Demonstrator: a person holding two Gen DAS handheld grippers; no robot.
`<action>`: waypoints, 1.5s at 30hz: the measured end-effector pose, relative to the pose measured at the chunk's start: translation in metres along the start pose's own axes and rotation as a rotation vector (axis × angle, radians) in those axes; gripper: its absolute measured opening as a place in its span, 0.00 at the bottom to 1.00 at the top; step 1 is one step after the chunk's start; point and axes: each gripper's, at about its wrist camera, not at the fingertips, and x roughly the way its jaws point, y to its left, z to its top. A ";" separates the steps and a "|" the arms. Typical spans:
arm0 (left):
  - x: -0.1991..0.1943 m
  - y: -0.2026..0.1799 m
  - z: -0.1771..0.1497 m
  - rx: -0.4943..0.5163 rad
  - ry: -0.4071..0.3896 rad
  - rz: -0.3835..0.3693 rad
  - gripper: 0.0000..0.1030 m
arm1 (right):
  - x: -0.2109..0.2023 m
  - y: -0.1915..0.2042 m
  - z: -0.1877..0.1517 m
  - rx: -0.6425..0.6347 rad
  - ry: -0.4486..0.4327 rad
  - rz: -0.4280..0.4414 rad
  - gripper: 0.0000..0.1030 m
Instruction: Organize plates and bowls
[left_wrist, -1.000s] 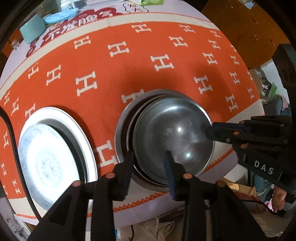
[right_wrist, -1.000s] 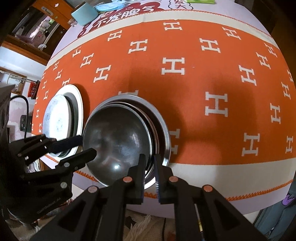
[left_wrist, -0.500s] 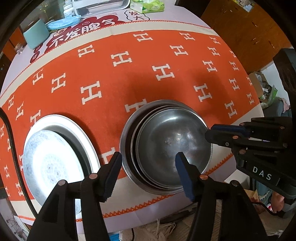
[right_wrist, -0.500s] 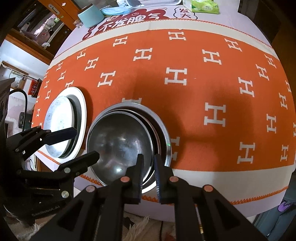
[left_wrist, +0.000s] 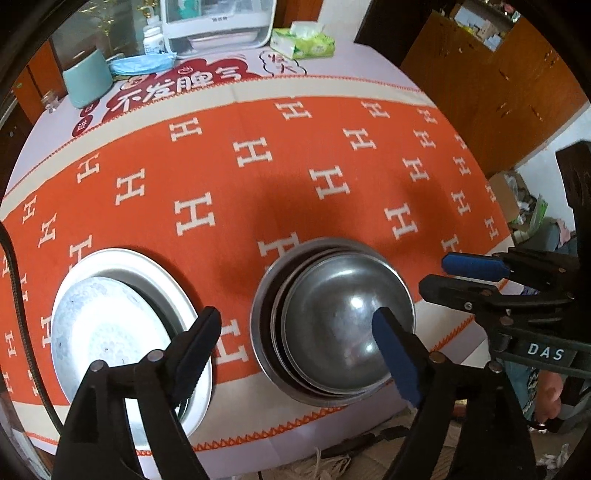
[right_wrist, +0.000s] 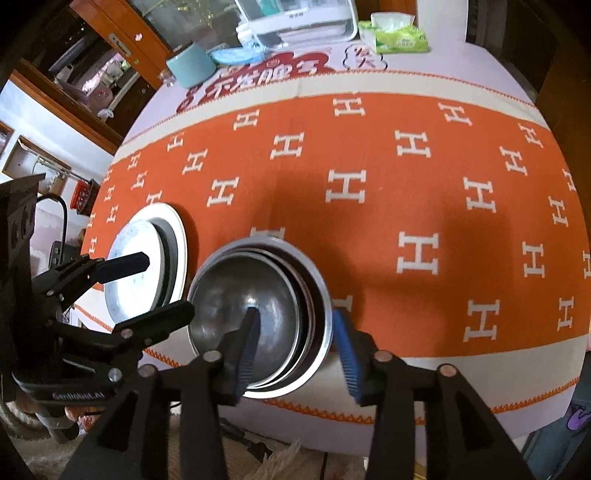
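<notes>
Stainless steel bowls (left_wrist: 334, 325) sit nested in one stack near the front edge of the bench (left_wrist: 369, 85), on an orange cloth (left_wrist: 258, 184) patterned with white H letters. White plates (left_wrist: 122, 325) lie stacked just to the left of the bowls, apart from them.

Left gripper (left_wrist: 295, 336): its jaws have just been opening and stand wide apart above the gap between plates and bowls. One blue pad (left_wrist: 393, 356) hangs over the top bowl; nothing is clamped.

Right gripper (right_wrist: 297, 347): its jaws have just been opening and stand apart. They straddle the right rim of the bowl stack without pressing on it.

At the far edge of the bench stand a teal cup (left_wrist: 86, 83), a white appliance (left_wrist: 218, 22) and a green tissue pack (left_wrist: 303, 40).
</notes>
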 end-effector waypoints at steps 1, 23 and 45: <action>-0.001 0.002 0.000 -0.005 -0.009 -0.002 0.82 | -0.002 0.000 0.000 -0.003 -0.010 0.002 0.44; 0.030 0.020 -0.021 -0.075 0.016 -0.087 0.84 | 0.009 -0.009 -0.013 -0.045 -0.039 0.008 0.45; 0.074 0.028 -0.030 -0.164 0.138 -0.289 0.76 | 0.059 -0.021 -0.019 0.023 0.091 0.070 0.45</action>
